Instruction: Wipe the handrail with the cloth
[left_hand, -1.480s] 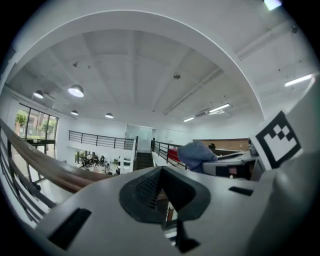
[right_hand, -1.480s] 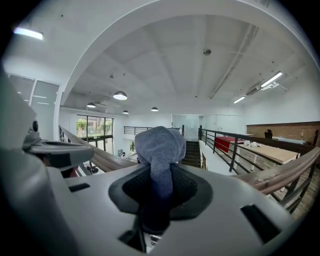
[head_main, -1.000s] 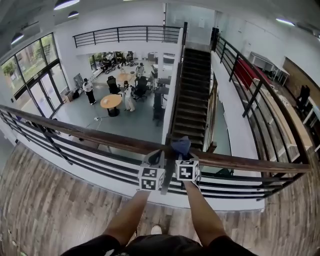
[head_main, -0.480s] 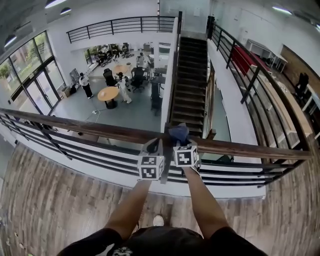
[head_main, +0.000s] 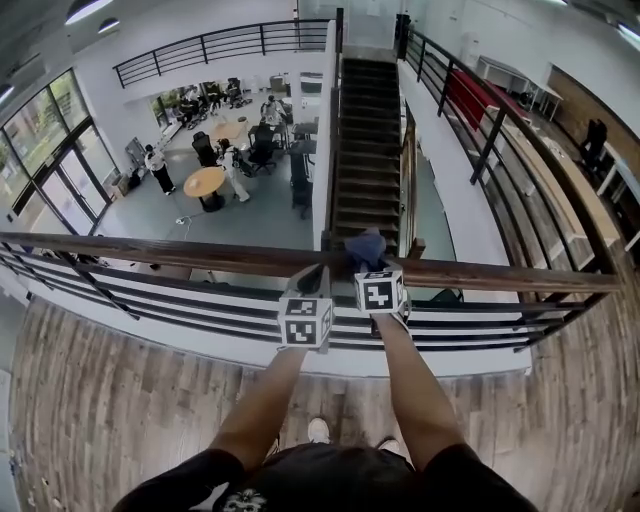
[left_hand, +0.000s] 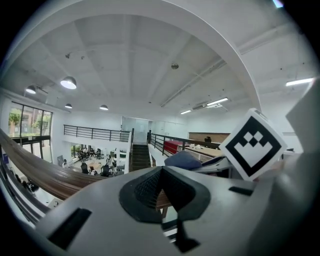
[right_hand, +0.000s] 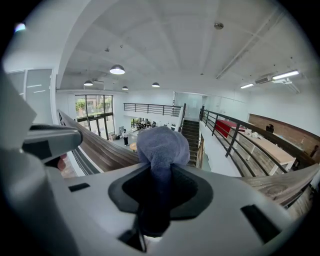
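Note:
A brown wooden handrail tops a black metal railing and crosses the head view from left to right. My right gripper is shut on a bunched blue-grey cloth, which rests on top of the rail. In the right gripper view the cloth bulges out above the jaws of the right gripper, with the handrail behind it. My left gripper sits just left of it at the rail. In the left gripper view its jaws are shut with nothing between them, and the cloth shows to the right.
Beyond the railing is a drop to a lower floor with a round table, chairs and people. A dark staircase descends straight ahead. A second railing runs along the right. I stand on wood plank flooring.
Both grippers and the cloth have shifted slightly right along the handrail, and the head view has tilted a little. Both grippers' states are unchanged.

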